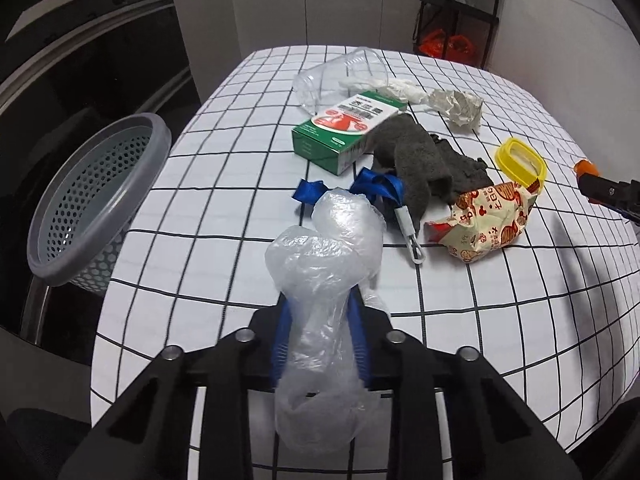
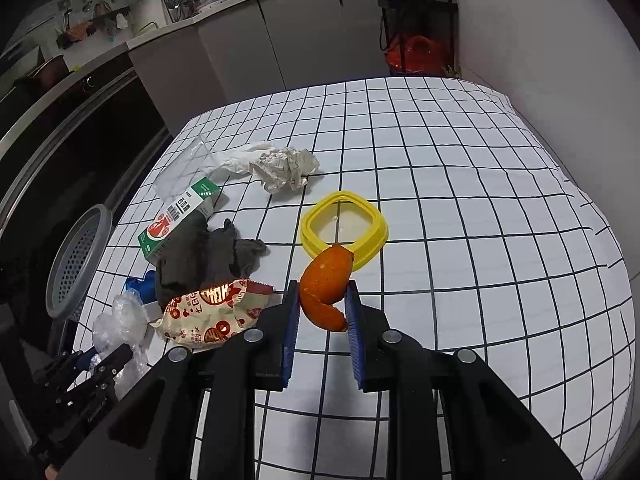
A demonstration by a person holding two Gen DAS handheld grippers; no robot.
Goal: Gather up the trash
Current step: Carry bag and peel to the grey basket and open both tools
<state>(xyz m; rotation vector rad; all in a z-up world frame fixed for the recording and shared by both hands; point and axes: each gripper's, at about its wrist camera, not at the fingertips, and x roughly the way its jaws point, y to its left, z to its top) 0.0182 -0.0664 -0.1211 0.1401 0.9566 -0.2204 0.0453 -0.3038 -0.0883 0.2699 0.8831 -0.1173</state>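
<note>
My left gripper [image 1: 320, 300] is shut on a crumpled clear plastic bag [image 1: 324, 264] and holds it above the checked table [image 1: 480, 320]; it also shows in the right wrist view [image 2: 120, 328]. My right gripper [image 2: 323, 300] is shut on an orange peel [image 2: 326, 288] above the table. A grey perforated basket [image 1: 96, 200] stands off the table's left edge. On the table lie a snack wrapper [image 1: 484, 224], a green box [image 1: 348, 132], crumpled paper [image 1: 460, 108], a clear plastic cup [image 1: 340, 76] and a white tissue [image 1: 400, 90].
A dark grey cloth [image 1: 420, 160], a blue strap with a white clip [image 1: 384, 192] and a yellow lid ring [image 2: 344, 232] also lie on the table. A dark oven front [image 1: 80, 80] stands at the left. A shelf with red bags [image 1: 448, 46] stands behind.
</note>
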